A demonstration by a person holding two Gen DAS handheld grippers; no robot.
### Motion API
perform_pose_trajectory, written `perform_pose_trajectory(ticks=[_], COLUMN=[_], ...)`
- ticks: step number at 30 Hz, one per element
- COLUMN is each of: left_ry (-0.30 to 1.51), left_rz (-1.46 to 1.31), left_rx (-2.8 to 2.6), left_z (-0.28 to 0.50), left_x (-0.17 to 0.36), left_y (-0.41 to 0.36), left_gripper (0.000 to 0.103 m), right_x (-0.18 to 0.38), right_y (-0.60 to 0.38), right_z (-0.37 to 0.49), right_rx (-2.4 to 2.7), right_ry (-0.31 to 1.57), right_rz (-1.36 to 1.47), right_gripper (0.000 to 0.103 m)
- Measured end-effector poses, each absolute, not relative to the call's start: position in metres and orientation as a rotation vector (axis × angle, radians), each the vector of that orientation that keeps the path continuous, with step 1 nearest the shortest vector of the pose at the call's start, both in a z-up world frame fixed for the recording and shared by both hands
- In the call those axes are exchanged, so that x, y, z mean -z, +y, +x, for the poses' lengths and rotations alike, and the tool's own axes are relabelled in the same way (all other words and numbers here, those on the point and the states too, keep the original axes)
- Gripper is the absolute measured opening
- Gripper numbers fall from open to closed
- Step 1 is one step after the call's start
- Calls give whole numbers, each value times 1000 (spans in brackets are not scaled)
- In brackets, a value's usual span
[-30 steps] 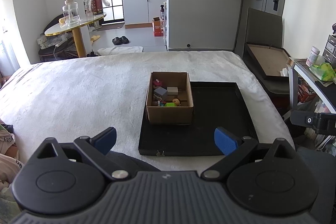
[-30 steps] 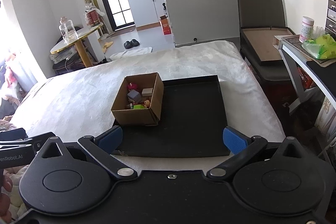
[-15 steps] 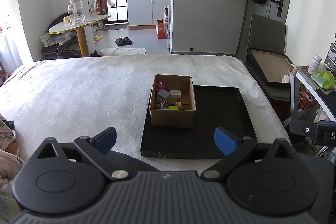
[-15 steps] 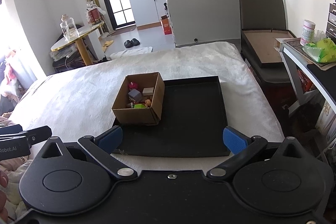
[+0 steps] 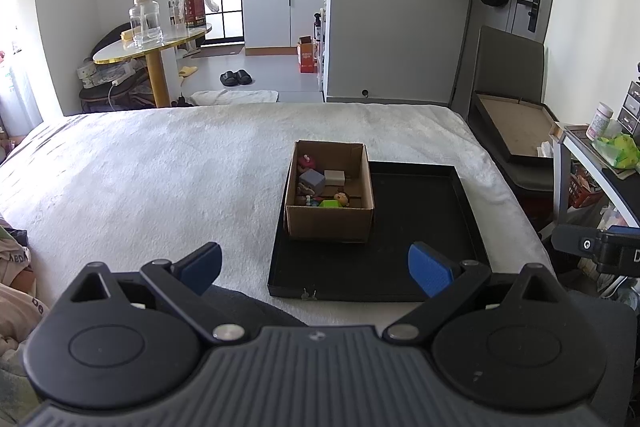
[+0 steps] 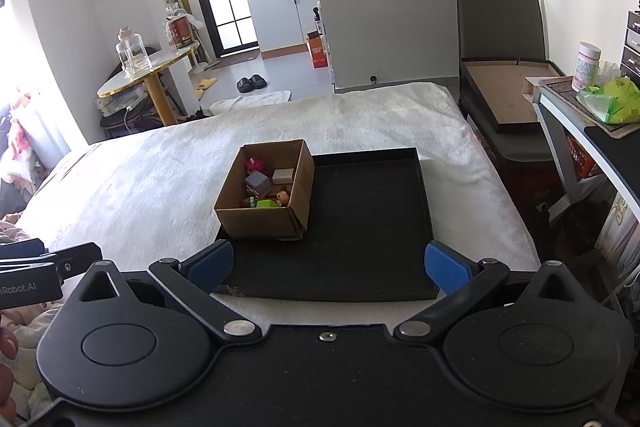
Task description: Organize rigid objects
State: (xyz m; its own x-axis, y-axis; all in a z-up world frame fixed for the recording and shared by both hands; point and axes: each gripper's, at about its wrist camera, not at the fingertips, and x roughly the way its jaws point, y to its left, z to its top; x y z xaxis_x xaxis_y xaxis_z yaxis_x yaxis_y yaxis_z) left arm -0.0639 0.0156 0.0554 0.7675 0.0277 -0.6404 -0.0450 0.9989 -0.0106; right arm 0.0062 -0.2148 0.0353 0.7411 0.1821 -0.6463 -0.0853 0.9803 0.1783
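Observation:
A brown cardboard box (image 5: 329,223) stands on the left part of a black tray (image 5: 420,219) on a white bed. Inside lie several small toys: a grey cube (image 5: 312,180), a beige block (image 5: 335,177), a pink figure (image 5: 307,161), a green piece (image 5: 329,204) and a small doll head (image 5: 341,198). My left gripper (image 5: 316,269) is open and empty, held back from the tray's near edge. In the right wrist view the box (image 6: 260,223) and tray (image 6: 372,223) show too. My right gripper (image 6: 327,265) is open and empty over the tray's near edge.
The white bed cover (image 5: 152,167) spreads wide to the left of the tray. A desk (image 6: 576,115) with a green bag and a bottle stands to the right. A dark chair with a flat box (image 5: 512,131) is at the far right. Clothes (image 5: 16,283) lie at the near left.
Both grippers have tilted up and drawn back a little, so the box and tray sit lower and farther in view. Both stay open and empty.

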Motion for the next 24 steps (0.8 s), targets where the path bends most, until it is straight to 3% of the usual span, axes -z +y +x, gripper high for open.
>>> perform_pose_trajectory(ticks=[24], left_ry=[694], left_rz=[-16], left_rx=[-29], left_z=[-64], left_x=[-53], left_y=[12], left_gripper=[99], right_x=[-38], right_y=[-218], right_z=[7], right_rx=[-143], right_ry=[726], right_rz=[146], right_gripper=[103])
